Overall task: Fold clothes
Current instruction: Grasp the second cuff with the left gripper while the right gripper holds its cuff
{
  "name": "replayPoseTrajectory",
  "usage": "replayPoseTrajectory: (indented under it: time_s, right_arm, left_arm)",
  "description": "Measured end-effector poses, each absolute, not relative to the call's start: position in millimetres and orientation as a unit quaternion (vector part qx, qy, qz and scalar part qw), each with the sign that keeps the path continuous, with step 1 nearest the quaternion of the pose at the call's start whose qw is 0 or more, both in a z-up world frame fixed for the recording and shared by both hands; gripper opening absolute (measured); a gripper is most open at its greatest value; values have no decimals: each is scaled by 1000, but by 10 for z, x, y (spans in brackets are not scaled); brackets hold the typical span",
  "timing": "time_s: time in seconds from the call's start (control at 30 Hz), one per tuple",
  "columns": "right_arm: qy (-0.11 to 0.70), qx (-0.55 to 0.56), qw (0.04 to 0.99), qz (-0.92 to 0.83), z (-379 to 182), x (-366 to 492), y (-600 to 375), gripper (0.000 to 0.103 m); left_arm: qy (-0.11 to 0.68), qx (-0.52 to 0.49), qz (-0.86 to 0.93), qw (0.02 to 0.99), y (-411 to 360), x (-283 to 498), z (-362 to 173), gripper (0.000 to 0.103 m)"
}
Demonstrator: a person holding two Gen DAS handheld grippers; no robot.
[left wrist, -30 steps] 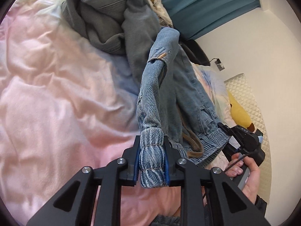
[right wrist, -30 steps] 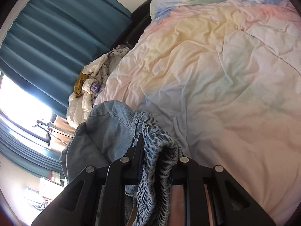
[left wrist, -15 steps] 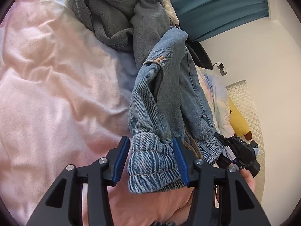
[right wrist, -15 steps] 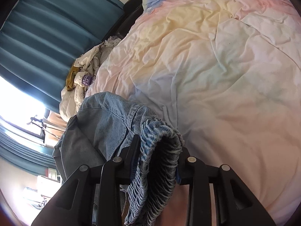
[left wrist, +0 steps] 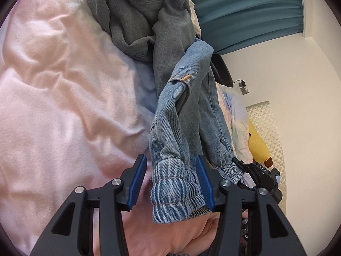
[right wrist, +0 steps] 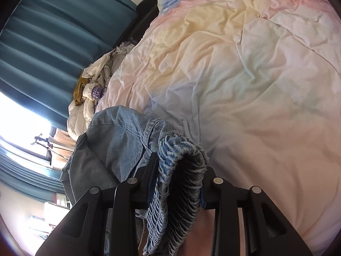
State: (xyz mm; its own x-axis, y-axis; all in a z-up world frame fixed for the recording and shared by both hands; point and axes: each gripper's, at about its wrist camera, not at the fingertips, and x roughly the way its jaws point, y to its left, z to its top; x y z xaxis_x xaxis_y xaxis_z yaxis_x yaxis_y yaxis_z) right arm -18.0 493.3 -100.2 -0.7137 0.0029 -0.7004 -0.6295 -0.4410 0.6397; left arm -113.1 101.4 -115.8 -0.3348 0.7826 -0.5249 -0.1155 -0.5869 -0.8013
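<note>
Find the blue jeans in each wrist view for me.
Left wrist: jeans hang centre, one ribbed cuff between the open left gripper fingers.
Right wrist: jeans lower left, a cuff between the right gripper fingers.
Shared landmark: teal curtain.

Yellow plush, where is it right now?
Left wrist view, far right: the yellow plush lies by the quilted white headboard, just above the right gripper and right of the jeans.
</note>
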Motion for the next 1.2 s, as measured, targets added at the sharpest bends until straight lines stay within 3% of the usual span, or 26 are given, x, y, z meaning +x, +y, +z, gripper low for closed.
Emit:
replayPoseTrajectory:
  time_s: [0.17,0.3,0.37,0.73,1.2]
  right_arm:
    - [482,-312,192,796,-957,-212,4916,32]
    - [470,-306,184,807,-902,-257,4882,21]
    - [461,-302,180,815,-848,-290,4848,21]
    - [446,-291,151,833,-694,-375,4750,19]
    - [425,-311,-18,850,9,-1357,4952,15]
  left_arm:
    - [-338,-488,744,307,1051,-1127,-1162,49]
    - [-337,-485,744,312,1081,-1124,-1166,47]
    - [-337,-484,744,314,1095,-1123,-1167,46]
    - [-328,-482,753,306,1046,-1100,-1212,25]
    - [-312,-413,775,362,1508,-581,-641,20]
